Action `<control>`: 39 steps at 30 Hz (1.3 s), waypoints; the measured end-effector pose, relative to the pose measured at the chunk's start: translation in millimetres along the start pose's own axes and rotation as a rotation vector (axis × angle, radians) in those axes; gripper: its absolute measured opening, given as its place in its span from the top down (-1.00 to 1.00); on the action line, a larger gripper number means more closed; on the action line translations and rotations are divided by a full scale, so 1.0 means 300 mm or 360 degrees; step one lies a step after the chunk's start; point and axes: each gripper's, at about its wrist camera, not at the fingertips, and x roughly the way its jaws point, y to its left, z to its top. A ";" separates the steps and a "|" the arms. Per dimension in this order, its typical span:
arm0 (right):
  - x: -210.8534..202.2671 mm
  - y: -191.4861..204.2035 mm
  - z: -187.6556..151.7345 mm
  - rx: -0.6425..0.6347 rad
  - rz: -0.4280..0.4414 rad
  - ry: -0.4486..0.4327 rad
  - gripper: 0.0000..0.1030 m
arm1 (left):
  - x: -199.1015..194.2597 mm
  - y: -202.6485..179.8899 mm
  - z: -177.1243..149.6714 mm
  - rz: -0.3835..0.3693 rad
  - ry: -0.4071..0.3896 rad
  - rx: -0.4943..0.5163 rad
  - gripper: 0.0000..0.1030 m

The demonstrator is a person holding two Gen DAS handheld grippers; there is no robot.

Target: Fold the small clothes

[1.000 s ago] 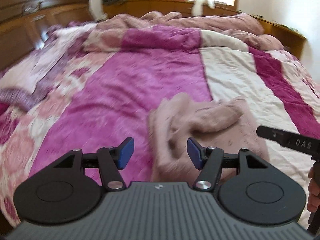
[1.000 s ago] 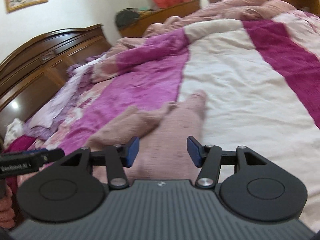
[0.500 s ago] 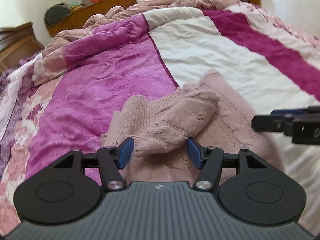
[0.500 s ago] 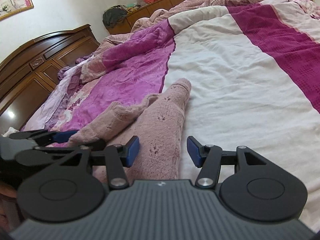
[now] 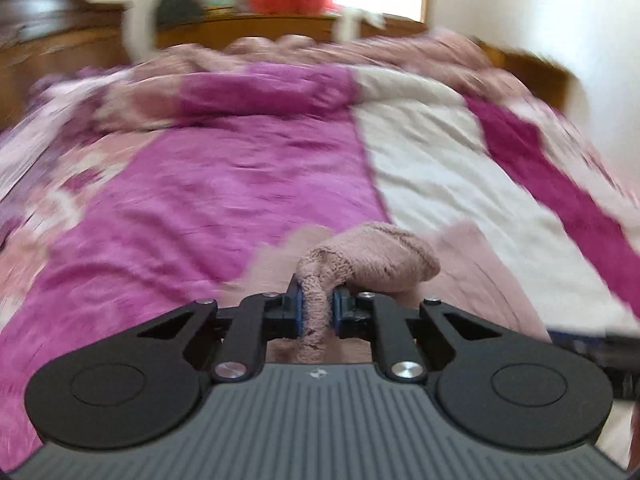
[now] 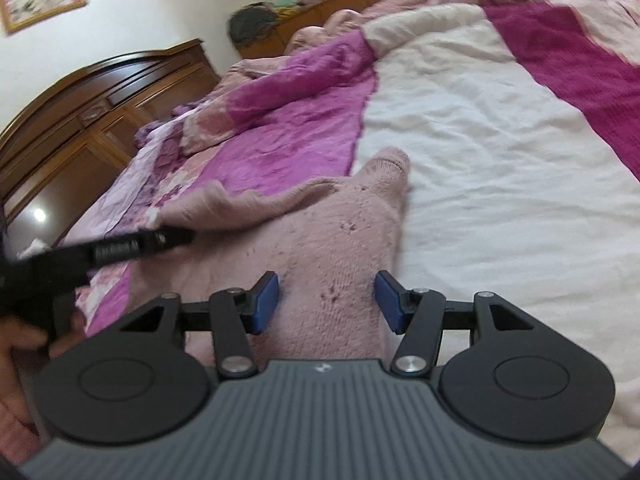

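My left gripper is clamped tight on a bunched fold of the pink knitted sweater — the blue pads press in from both sides, and a roll of the knit bulges up and over just ahead of them. The rest of the garment lies flat on the bedspread, across the seam where the magenta panel meets the white one, one sleeve end reaching farther up the bed. My right gripper stands about half open, its pads well apart on either side of the sweater's near part; they press on nothing. In the right wrist view my left tool comes in from the left edge, its black tip at the sweater's left side, with my hand blurred beneath it
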 end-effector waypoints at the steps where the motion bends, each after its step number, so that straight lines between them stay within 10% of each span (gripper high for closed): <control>1: -0.001 0.019 -0.005 -0.0045 0.0028 -0.0004 -0.10 | 0.000 0.036 -0.003 0.0029 0.0009 -0.0073 0.71; 10: 0.025 0.118 -0.044 -0.0326 -0.0032 -0.0003 -0.13 | 0.079 0.170 -0.040 0.0115 0.0132 -0.0246 0.37; 31: -0.066 0.039 -0.041 0.0057 -0.0110 -0.0045 -0.15 | -0.230 0.092 -0.139 -0.0066 0.0183 -0.0143 -0.26; 39: -0.041 0.048 -0.069 0.0034 -0.0041 0.0072 -0.14 | -0.170 0.141 -0.219 0.0088 0.0346 -0.0190 -0.33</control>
